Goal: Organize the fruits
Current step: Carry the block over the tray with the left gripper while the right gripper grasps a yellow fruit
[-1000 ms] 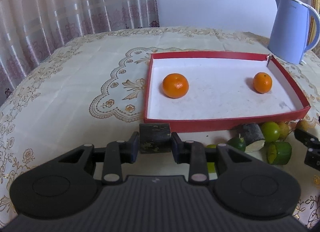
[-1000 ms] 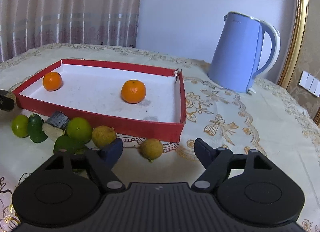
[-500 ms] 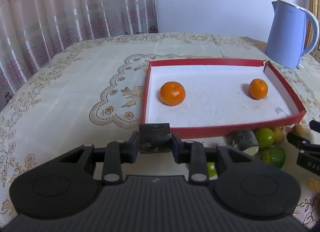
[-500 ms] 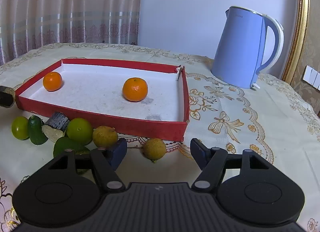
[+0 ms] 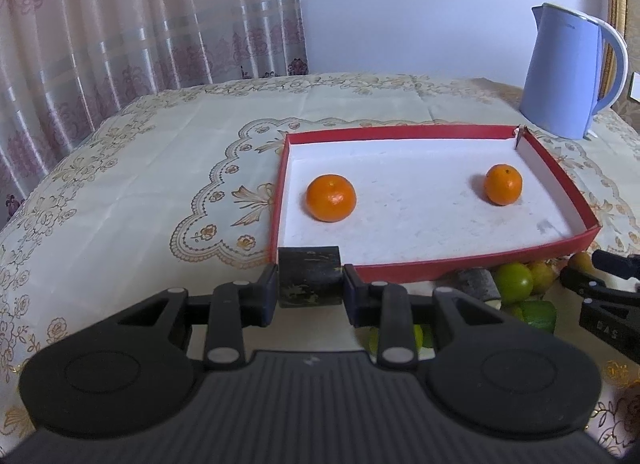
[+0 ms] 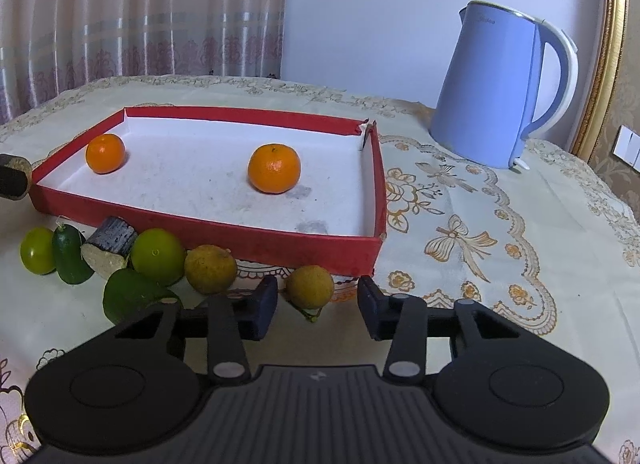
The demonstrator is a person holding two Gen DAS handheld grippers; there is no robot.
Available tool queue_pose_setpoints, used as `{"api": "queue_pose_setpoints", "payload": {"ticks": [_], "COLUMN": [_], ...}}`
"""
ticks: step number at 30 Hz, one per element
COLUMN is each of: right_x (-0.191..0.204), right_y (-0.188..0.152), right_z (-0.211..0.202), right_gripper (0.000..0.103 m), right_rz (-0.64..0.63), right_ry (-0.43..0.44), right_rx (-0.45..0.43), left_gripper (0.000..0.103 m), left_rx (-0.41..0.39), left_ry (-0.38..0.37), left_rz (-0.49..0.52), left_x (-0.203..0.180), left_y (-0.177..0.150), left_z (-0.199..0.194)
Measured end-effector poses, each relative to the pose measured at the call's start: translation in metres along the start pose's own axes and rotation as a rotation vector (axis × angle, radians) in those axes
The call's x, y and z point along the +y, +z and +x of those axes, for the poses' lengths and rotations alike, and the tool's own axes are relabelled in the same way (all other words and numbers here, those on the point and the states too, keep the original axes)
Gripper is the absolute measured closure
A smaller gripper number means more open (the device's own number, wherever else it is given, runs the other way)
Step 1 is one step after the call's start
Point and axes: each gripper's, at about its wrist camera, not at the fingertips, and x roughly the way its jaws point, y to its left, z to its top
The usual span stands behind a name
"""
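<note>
Left gripper squeezing a dark stubby cut stalk piece, held by the near left corner of the red flat cardboard tray. Two round orange mandarins lying apart inside. Right gripper wide open around a small yellow-brown round fruit, not touching. Green limes close by on the cream flowered tablecloth.
</note>
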Motion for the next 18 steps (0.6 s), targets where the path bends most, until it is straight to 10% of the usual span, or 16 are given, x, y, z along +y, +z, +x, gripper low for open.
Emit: {"api": "queue_pose_setpoints", "payload": {"ticks": [18], "right_x": [-0.0042], "right_y": [0.0010], "right_z": [-0.0027], "right_gripper": [0.076], "right_rz": [0.029], "right_ry": [0.027], "right_rx": [-0.001], "left_gripper": [0.073], "left_rx": [0.000], "left_ry": [-0.002], "left_rz": [0.003], "left_x": [-0.0005], "left_y": [0.0001], "left_z": [0.0010]}}
